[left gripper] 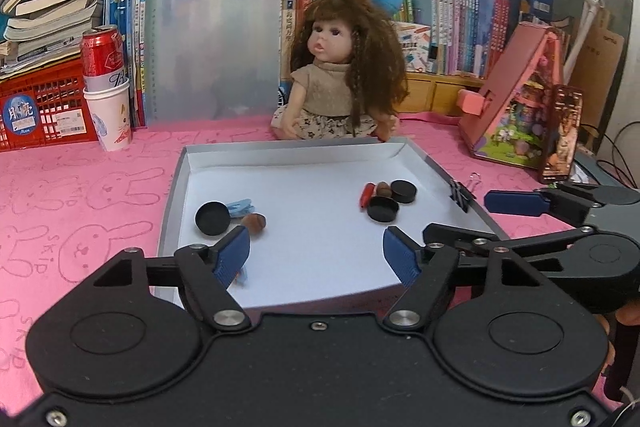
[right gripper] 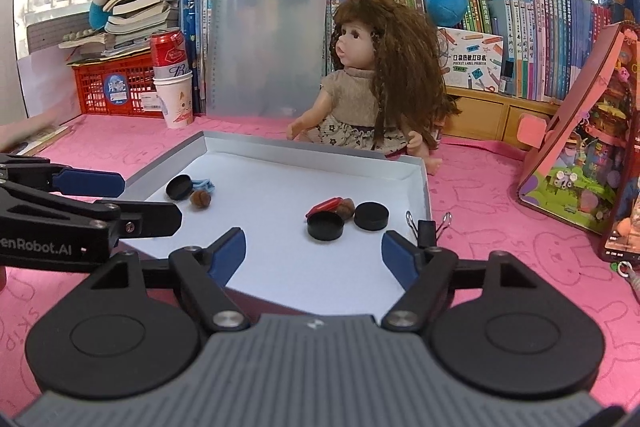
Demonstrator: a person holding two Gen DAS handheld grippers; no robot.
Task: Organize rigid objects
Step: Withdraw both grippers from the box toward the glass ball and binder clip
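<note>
Presently, findings as follows.

Tray: shallow white box lid [left gripper: 440, 163] lies on the pink cloth [left gripper: 80, 187], a black binder clip [left gripper: 460, 195] clamped on its right rim.

Left group: one black round cap [left gripper: 212, 218], a light blue clothespin [left gripper: 241, 207] and a brown nut [left gripper: 255, 222] lie close together in the tray's left half.

Right group: two black caps [right gripper: 325, 225] [right gripper: 371, 215], a red piece [right gripper: 325, 206] and a second brown nut [right gripper: 346, 207] cluster in the right half, touching or nearly so.

Step in hand, judged: both tools stand back at the near edge, apparently between picks; sorting like with like looks unfinished.

Advice for the step: approach one item at a time, take the outermost cap first, and come down squarely so the fingers straddle its rim without nudging the neighbouring nut, which would likely roll.

Left gripper [left gripper: 316, 259]: fingers wide apart over bare tray floor; nothing between them, nothing touched. A small blue object shows behind the left finger; identity unclear.

Right gripper [right gripper: 314, 253]: fingers likewise spread wide at the tray's near right edge, empty, clear of the caps ahead and just beside the binder clip.
</note>
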